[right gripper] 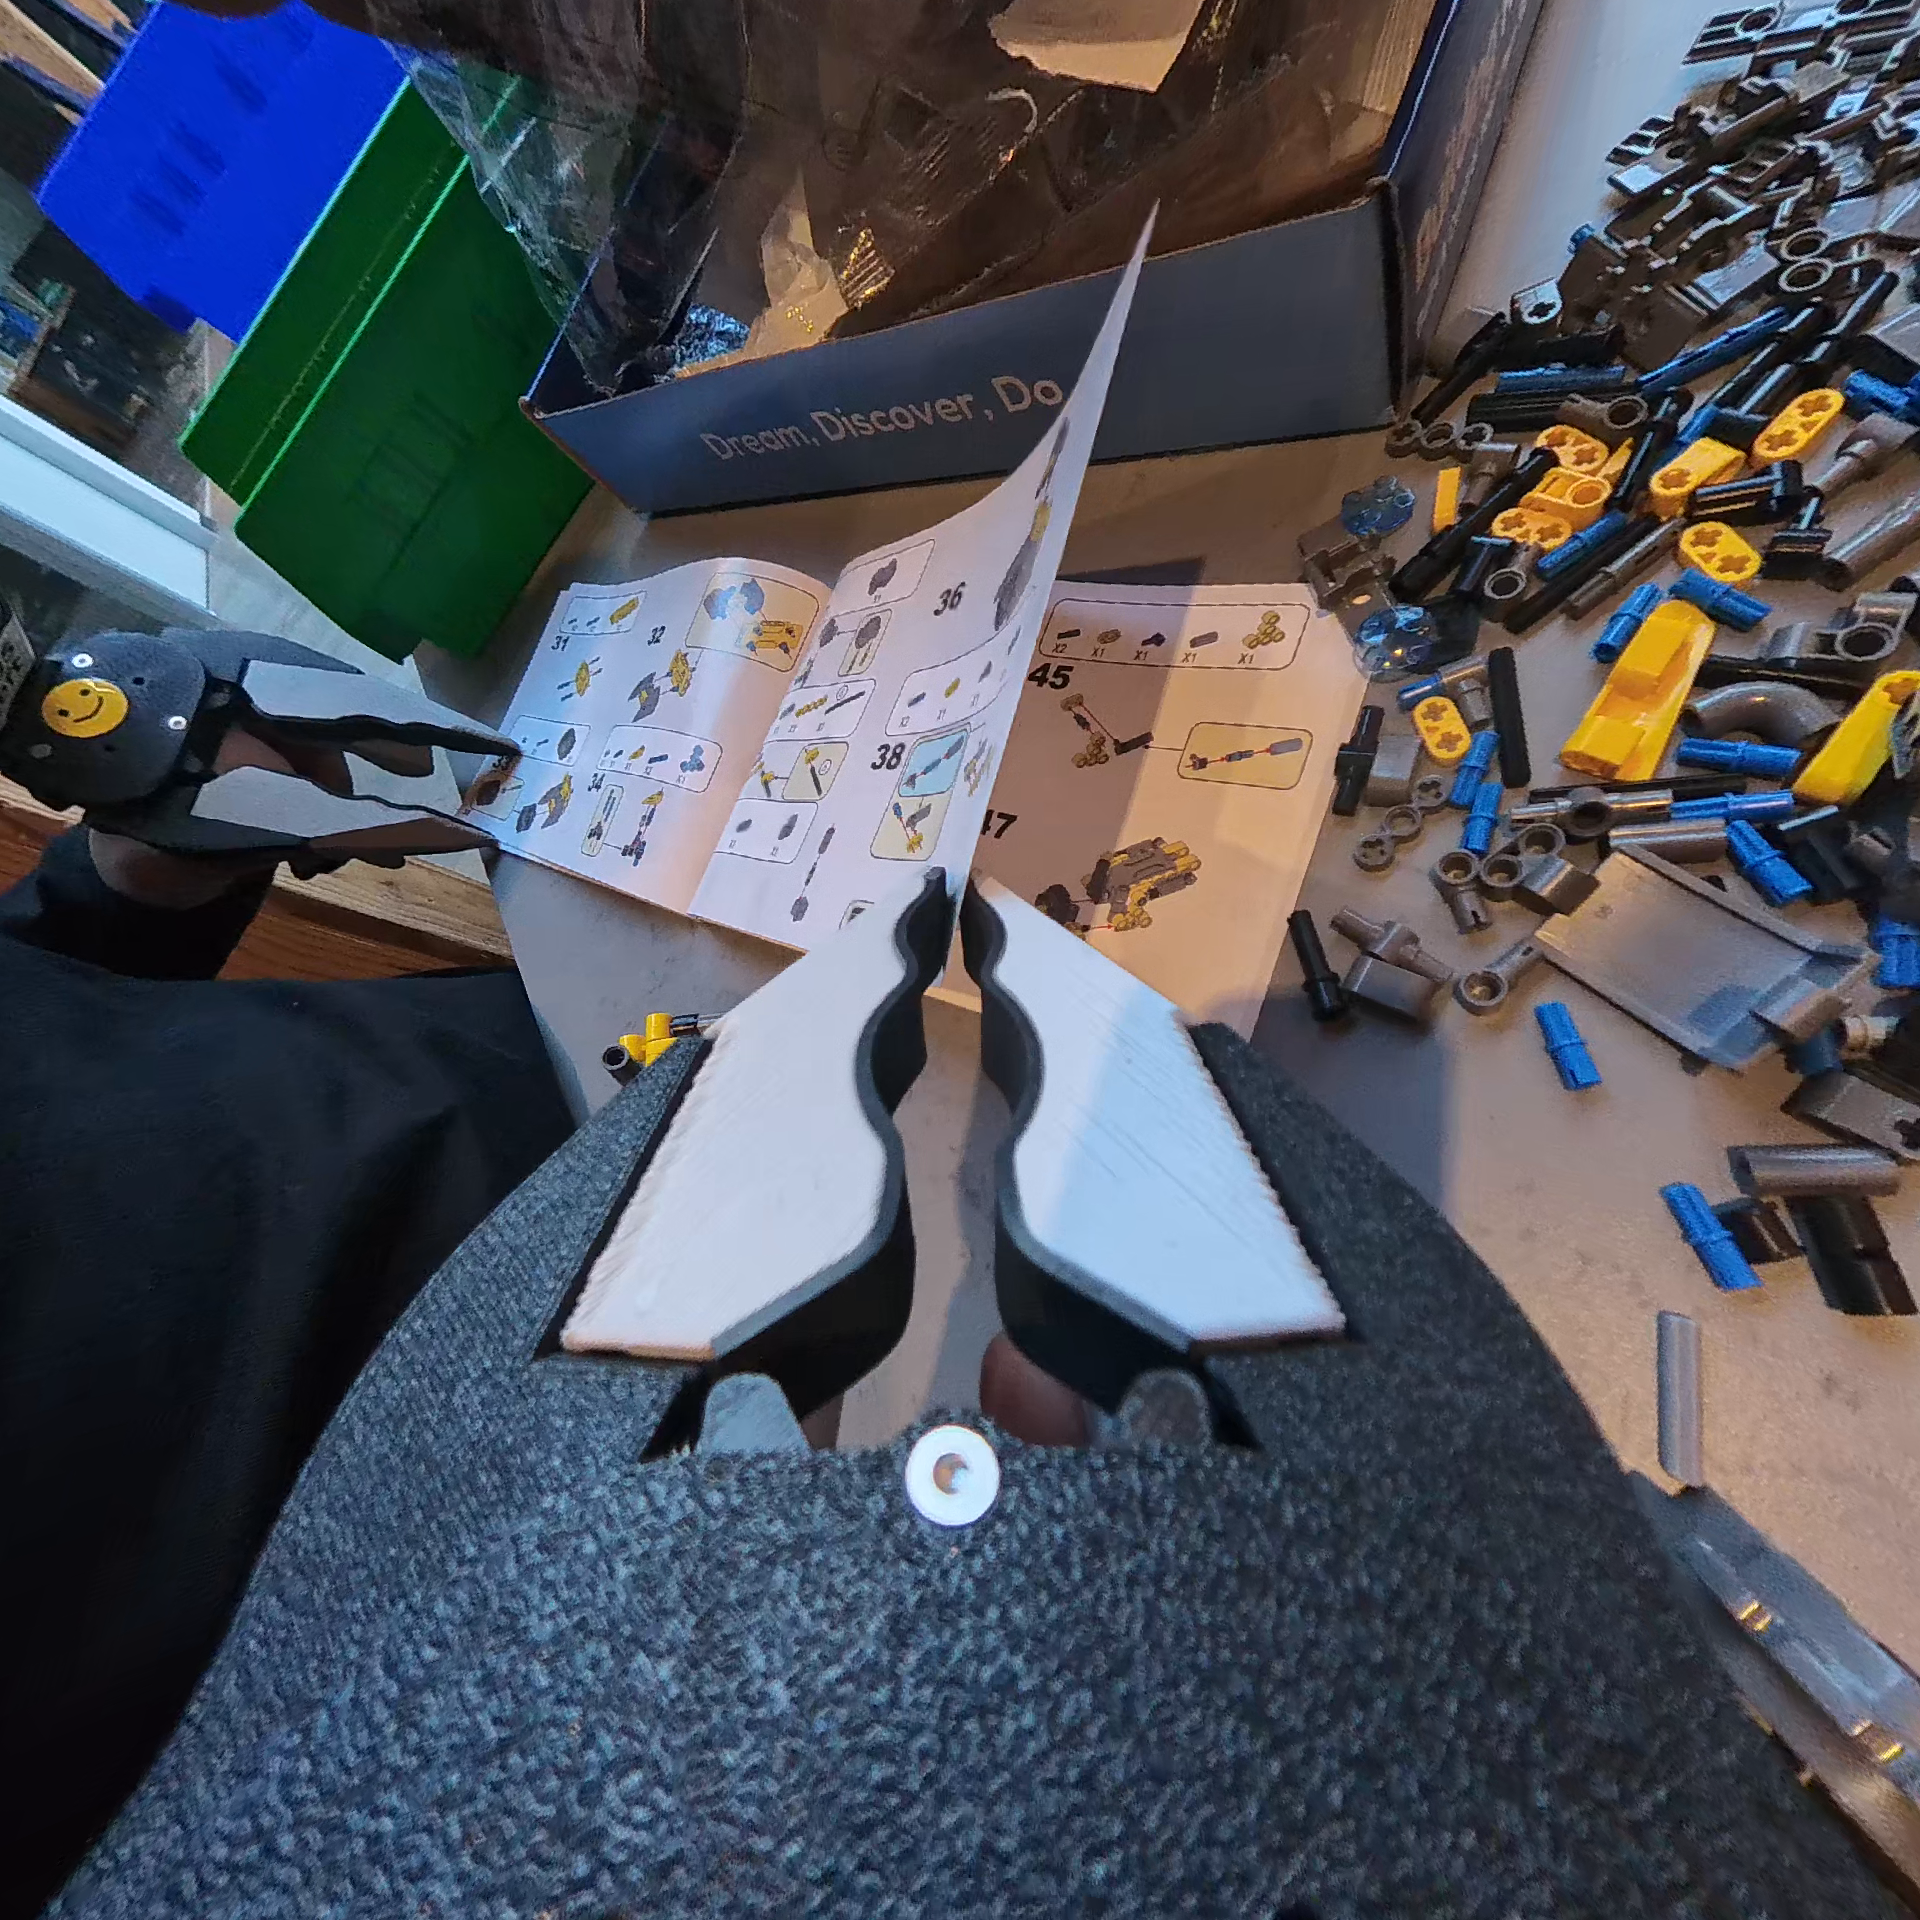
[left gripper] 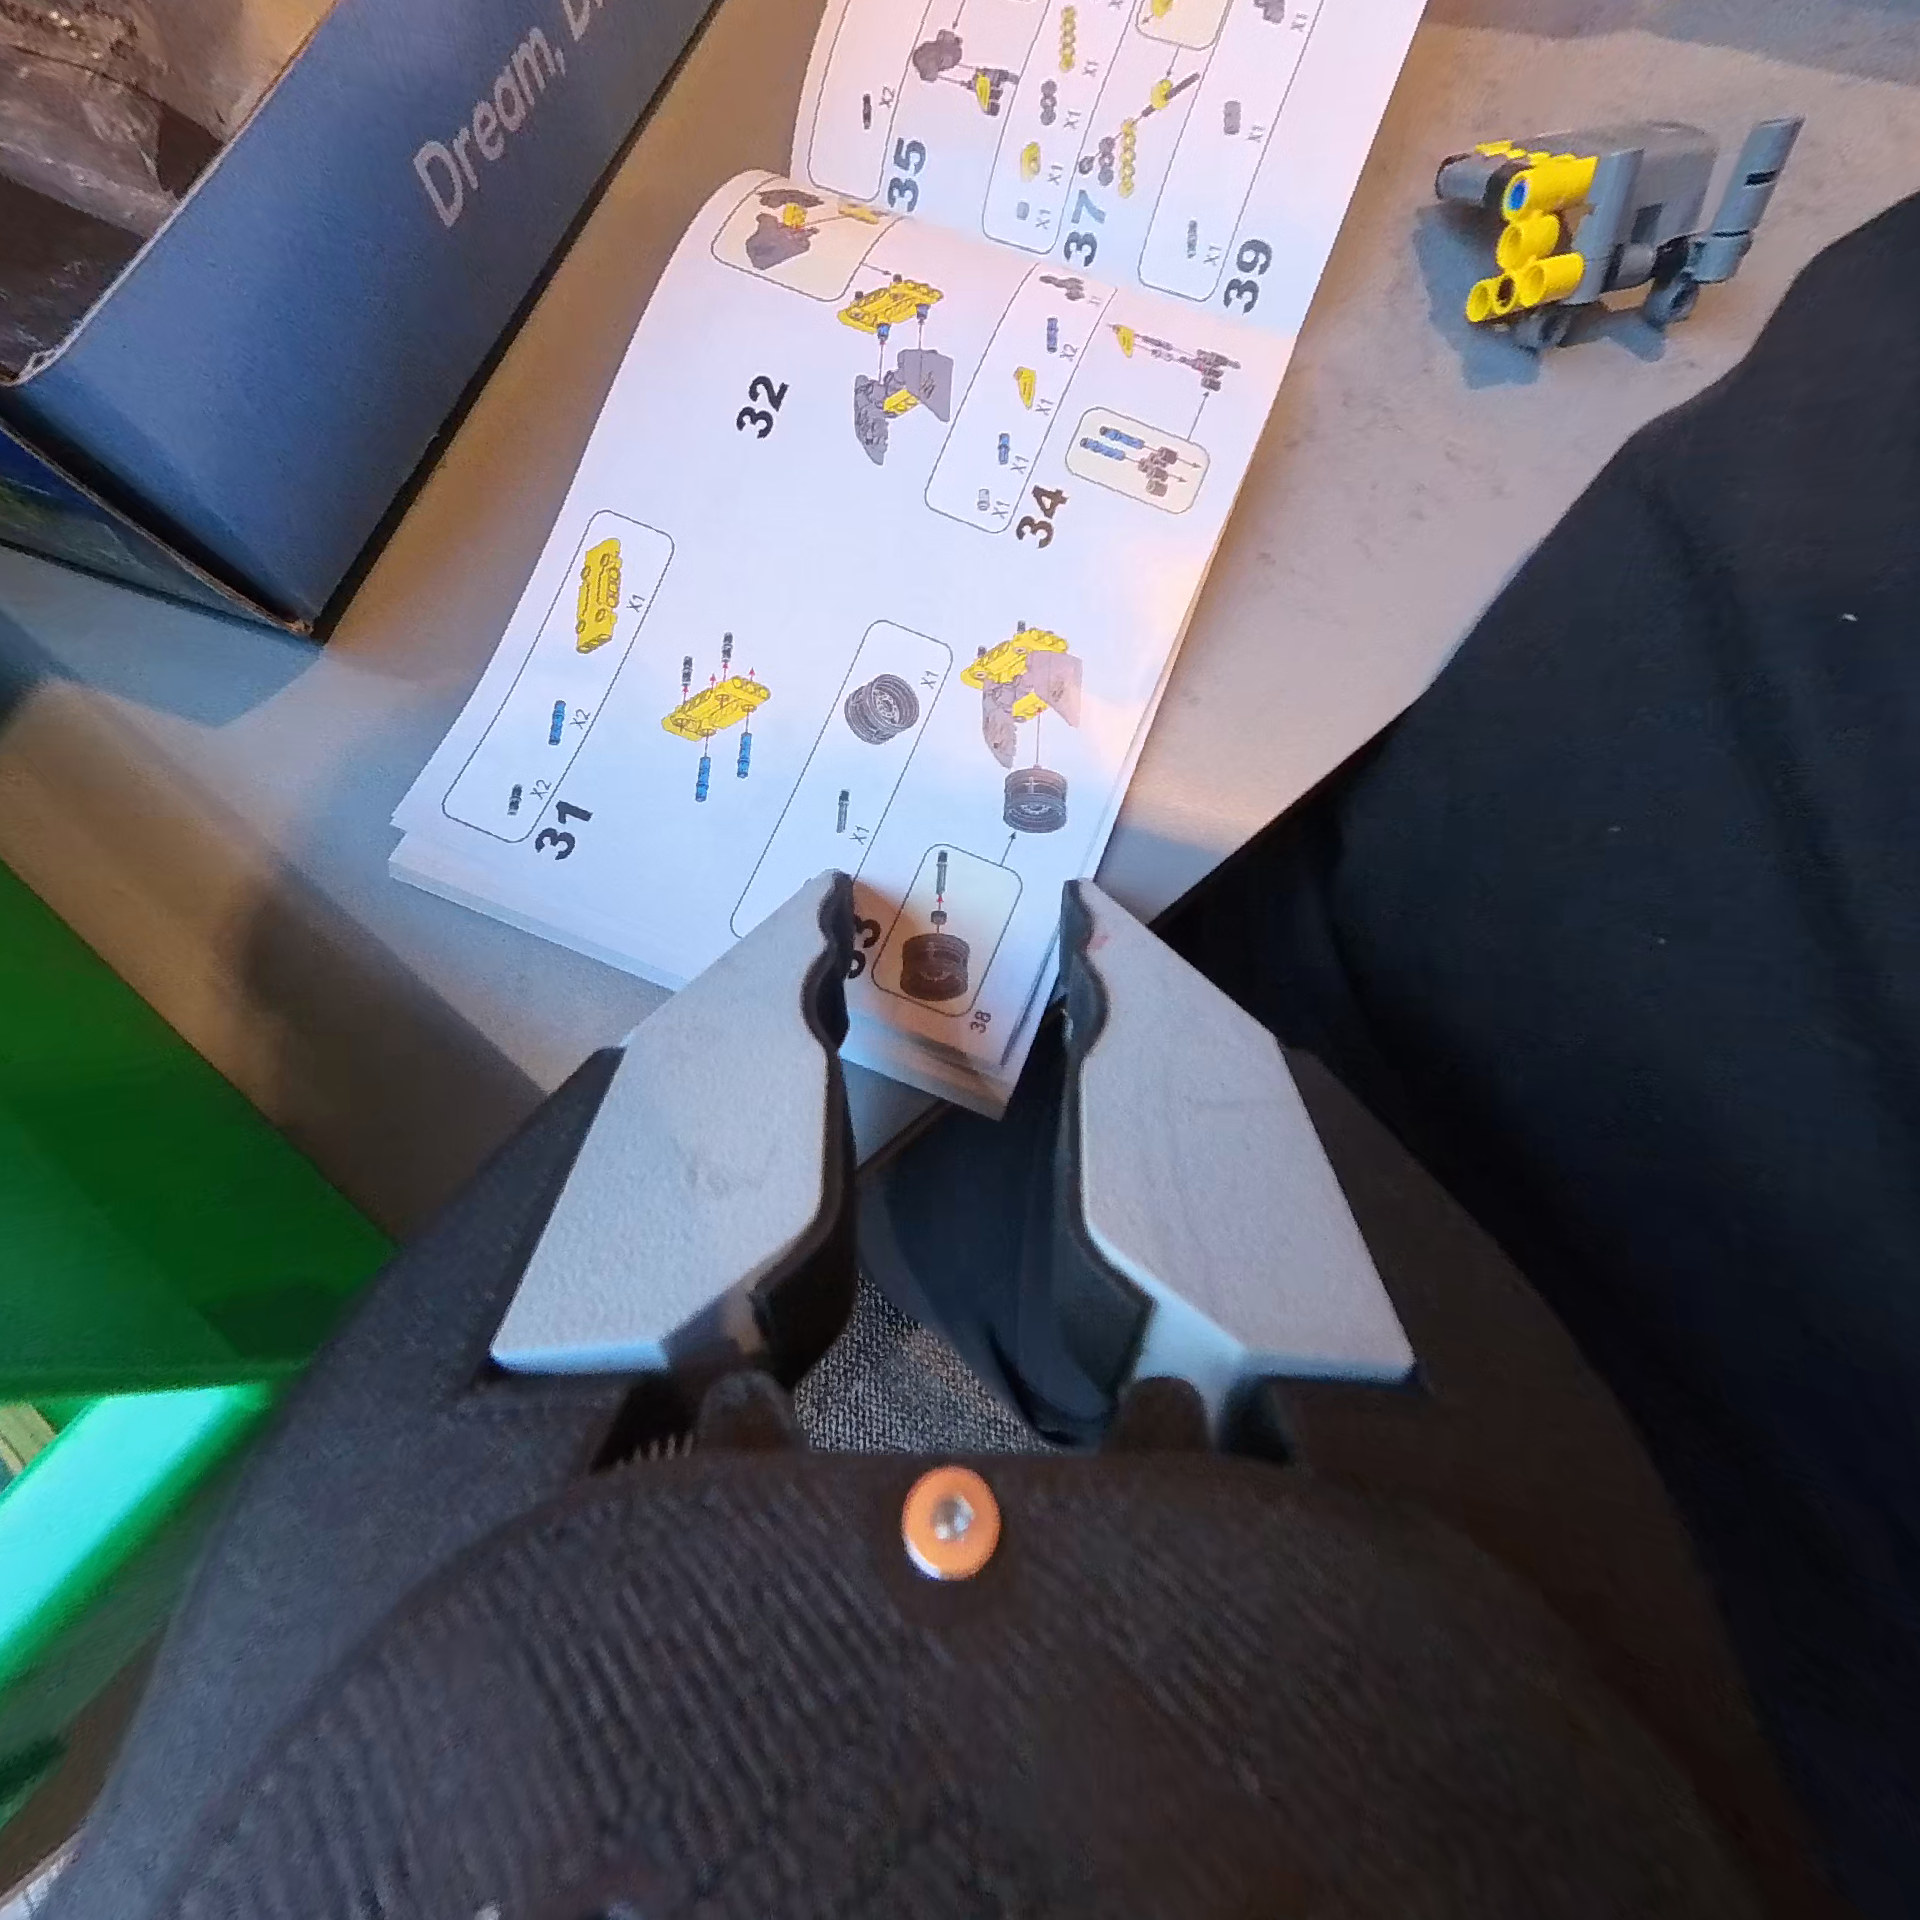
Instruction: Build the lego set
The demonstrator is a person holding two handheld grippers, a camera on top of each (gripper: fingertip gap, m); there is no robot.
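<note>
An open instruction booklet (left gripper: 831,582) lies on the table. My left gripper (left gripper: 956,904) is open and empty, its fingertips over the booklet's near corner. In the right wrist view the booklet (right gripper: 665,727) lies ahead, and my right gripper (right gripper: 956,891) is shut on the bottom edge of one page (right gripper: 1049,499), which stands up, curved, above the spread. The left gripper (right gripper: 501,790) shows there at the booklet's left edge, jaws apart. A small yellow and grey brick assembly (left gripper: 1600,234) sits on the table beyond the booklet; a bit of it shows beside my right gripper (right gripper: 655,1034).
A dark blue cardboard box (right gripper: 1039,416) holding plastic bags stands behind the booklet and also shows in the left wrist view (left gripper: 312,343). A green bin (right gripper: 384,416) and a blue bin (right gripper: 208,156) stand to the left. Loose building pieces (right gripper: 1662,623) cover the right. A person's black clothing (left gripper: 1610,831) lies along the table edge. One gripper's finger ends stand about 30 centimeters off the other's.
</note>
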